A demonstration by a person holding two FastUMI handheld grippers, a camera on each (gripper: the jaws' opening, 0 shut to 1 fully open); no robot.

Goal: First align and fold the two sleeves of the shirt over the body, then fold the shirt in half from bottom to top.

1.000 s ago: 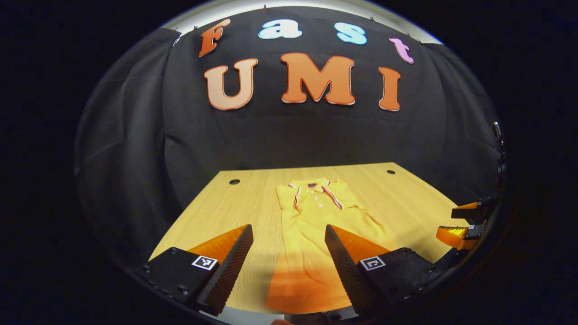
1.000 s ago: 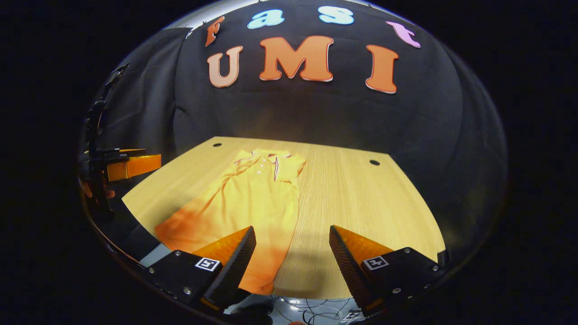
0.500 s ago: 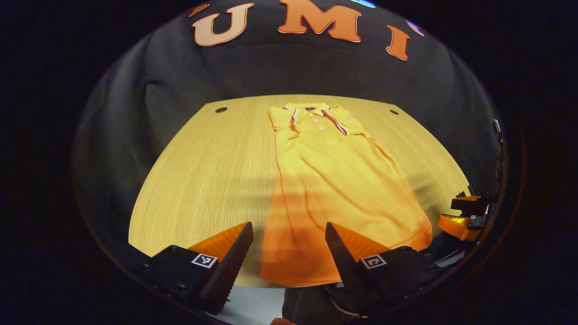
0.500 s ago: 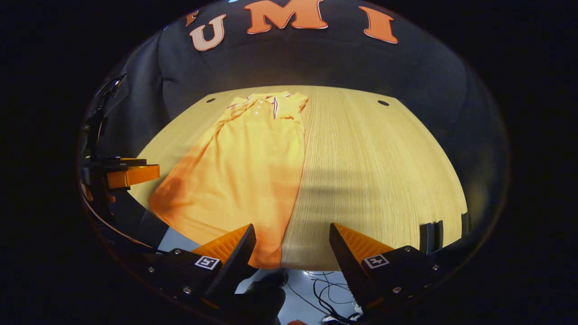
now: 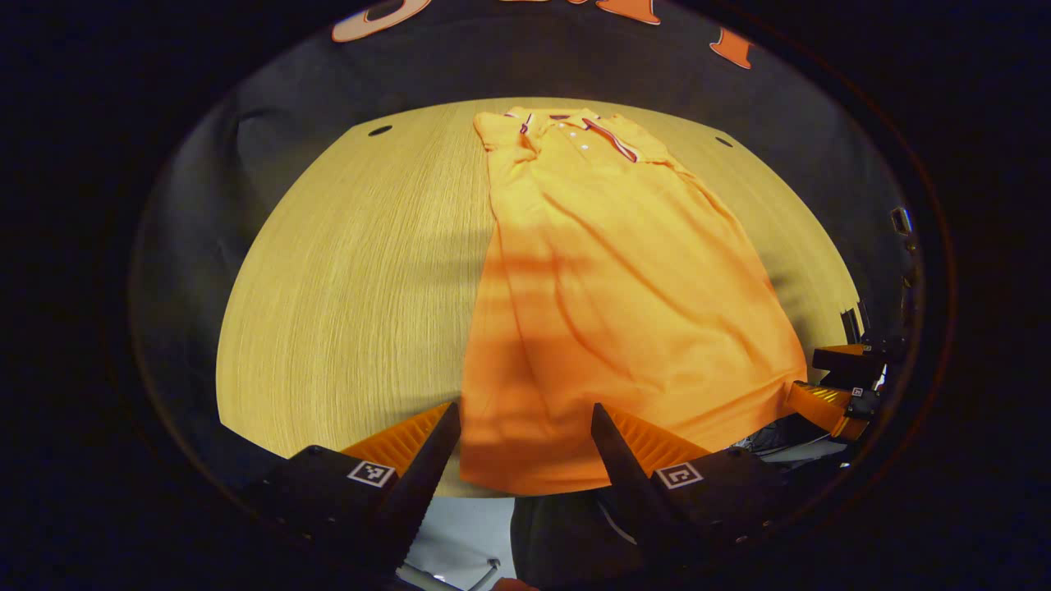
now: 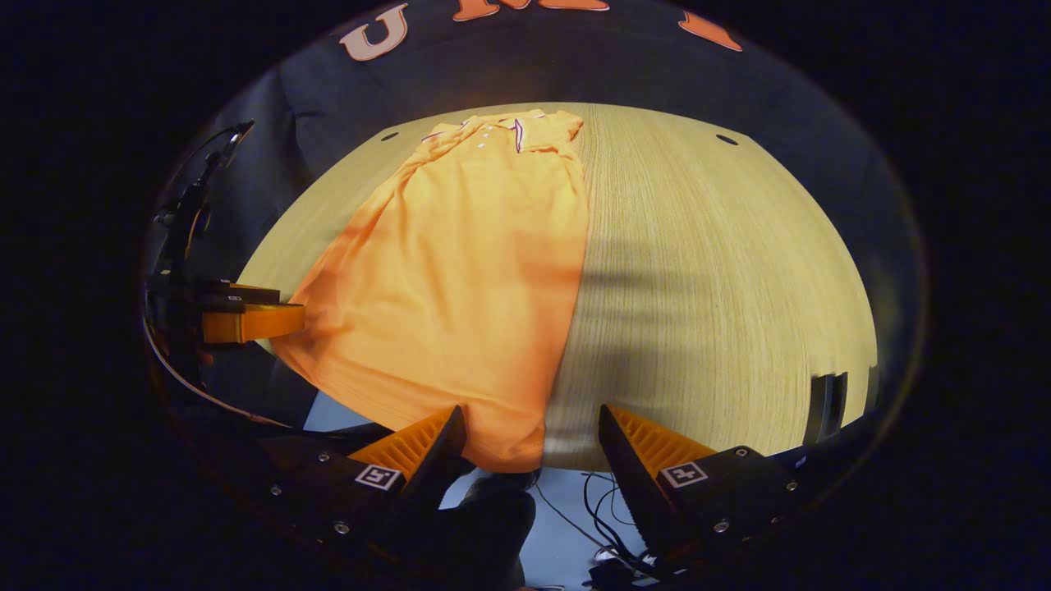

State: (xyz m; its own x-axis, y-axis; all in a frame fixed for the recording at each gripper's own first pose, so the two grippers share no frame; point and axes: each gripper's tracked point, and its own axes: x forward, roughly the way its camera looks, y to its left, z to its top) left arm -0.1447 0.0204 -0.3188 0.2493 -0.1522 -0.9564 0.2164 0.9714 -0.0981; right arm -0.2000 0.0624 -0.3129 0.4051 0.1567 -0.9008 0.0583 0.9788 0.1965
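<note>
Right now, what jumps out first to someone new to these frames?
The orange shirt grabs the eye: it lies flat and lengthwise on the wooden table, collar at the far end, hem at the near edge, sleeves already folded in. Next, the left gripper and right gripper, both open, poised at the hem's two corners.

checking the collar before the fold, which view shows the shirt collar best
The left gripper view: the collar faces the camera, with its striped edges and placket buttons distinct. In the right gripper view the collar sits further off-centre and reads smaller, its stripes harder to make out.
</note>
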